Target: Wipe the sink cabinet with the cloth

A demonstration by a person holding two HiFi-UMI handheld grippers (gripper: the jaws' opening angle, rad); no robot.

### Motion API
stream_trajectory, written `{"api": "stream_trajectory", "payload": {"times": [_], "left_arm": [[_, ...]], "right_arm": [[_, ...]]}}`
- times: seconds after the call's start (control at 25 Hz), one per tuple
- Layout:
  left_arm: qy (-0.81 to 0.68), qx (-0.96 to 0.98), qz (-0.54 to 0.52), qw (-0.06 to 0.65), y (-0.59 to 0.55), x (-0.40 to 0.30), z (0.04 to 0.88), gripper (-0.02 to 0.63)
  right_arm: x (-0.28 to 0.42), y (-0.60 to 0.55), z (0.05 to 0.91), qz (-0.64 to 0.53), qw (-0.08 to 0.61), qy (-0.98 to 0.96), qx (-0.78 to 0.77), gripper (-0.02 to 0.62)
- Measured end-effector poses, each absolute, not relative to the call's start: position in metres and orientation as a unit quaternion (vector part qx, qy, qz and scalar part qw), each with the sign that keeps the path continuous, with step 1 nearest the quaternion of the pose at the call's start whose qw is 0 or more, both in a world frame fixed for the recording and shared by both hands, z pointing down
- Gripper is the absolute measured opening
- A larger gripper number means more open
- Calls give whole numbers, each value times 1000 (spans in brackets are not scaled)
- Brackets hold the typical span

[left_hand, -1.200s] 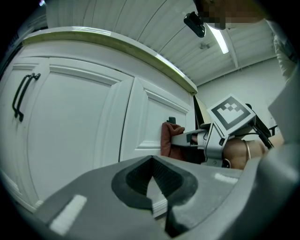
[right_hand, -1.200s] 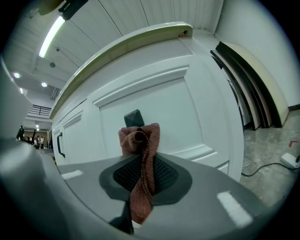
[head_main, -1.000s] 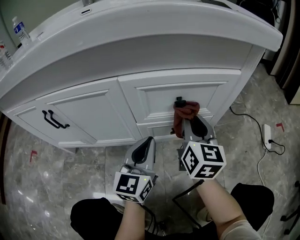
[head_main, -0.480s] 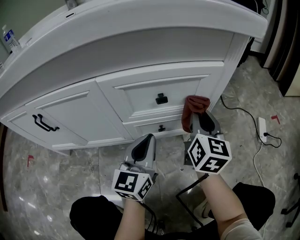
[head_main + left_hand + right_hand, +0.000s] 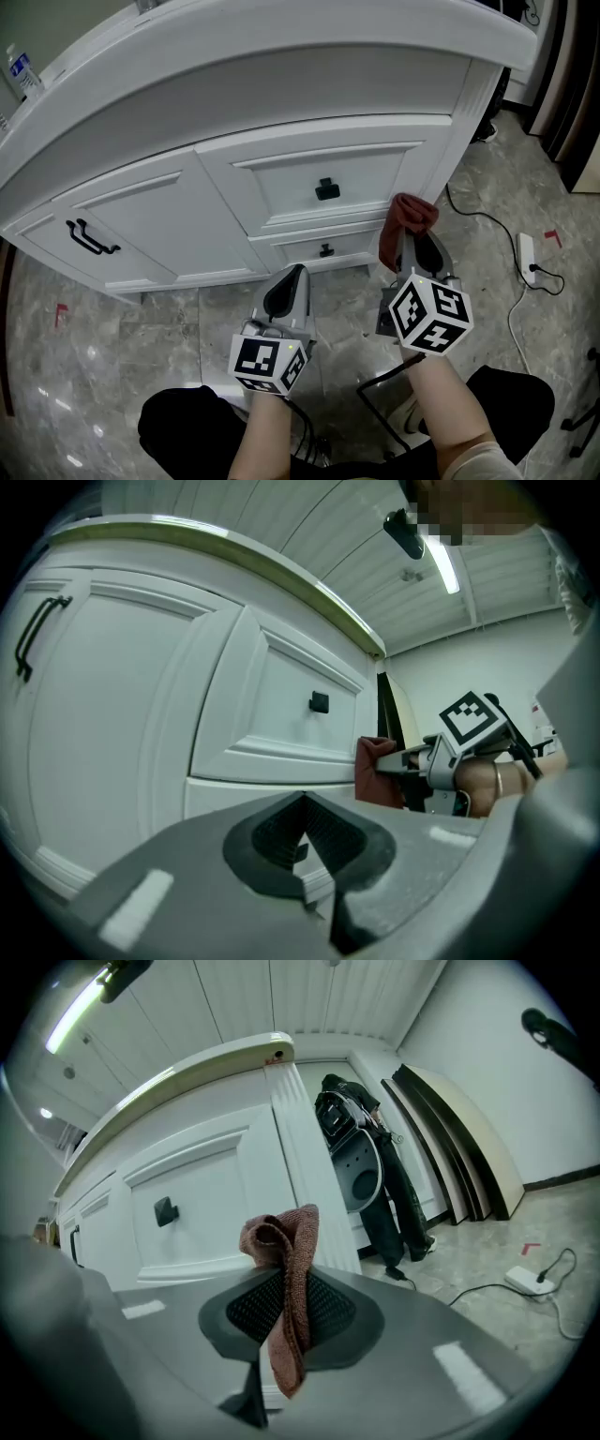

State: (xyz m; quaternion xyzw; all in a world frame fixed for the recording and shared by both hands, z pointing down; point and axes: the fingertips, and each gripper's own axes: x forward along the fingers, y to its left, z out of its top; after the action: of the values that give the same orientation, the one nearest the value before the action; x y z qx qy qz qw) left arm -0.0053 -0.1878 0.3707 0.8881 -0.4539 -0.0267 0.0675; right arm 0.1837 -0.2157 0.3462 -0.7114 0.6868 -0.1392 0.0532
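A white power strip (image 5: 526,257) lies on marble floor (image 5: 122,328) — water bottle (image 5: 20,69) far left.

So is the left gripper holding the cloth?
No, the red-brown cloth is pinched in the right gripper; the left gripper holds nothing.

A crumpled reddish-brown cloth (image 5: 411,216) is seen right of centre, pinched upright just beside the right corner of the white panelled cabinet (image 5: 169,216), by which the upper frame is filled.

Looking like a home bathroom. Showing a white sink cabinet (image 5: 150,220) standing on marble-patterned floor (image 5: 112,375) tiles. Keeping a power strip (image 5: 526,255) lying nearby.
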Motion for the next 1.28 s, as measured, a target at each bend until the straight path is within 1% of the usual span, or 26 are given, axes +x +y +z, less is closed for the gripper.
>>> {"api": "stream_trajectory", "payload": {"times": [0.08, 0.4, 0.64, 0.88, 1.28], "left_arm": [[-472, 879, -23, 65, -190, -20, 378, 0], [-531, 845, -6, 61, -196, -88, 394, 0], [-547, 835, 11, 53, -197, -119, 398, 0], [-555, 828, -10, 83, -202, -135, 403, 0], [-529, 844, 1, 89, -206, -104, 413, 0]], "right_arm": [[158, -212, 352, -145, 56, 703, -694, 80], [17, -214, 385, -117, 40, 805, -581, 80], [-48, -226, 404, -111, 15, 839, -532, 80], [-61, -240, 424, -113, -11, 840, -530, 80], [-19, -247, 438, -108, -33, 825, -554, 80]]}}
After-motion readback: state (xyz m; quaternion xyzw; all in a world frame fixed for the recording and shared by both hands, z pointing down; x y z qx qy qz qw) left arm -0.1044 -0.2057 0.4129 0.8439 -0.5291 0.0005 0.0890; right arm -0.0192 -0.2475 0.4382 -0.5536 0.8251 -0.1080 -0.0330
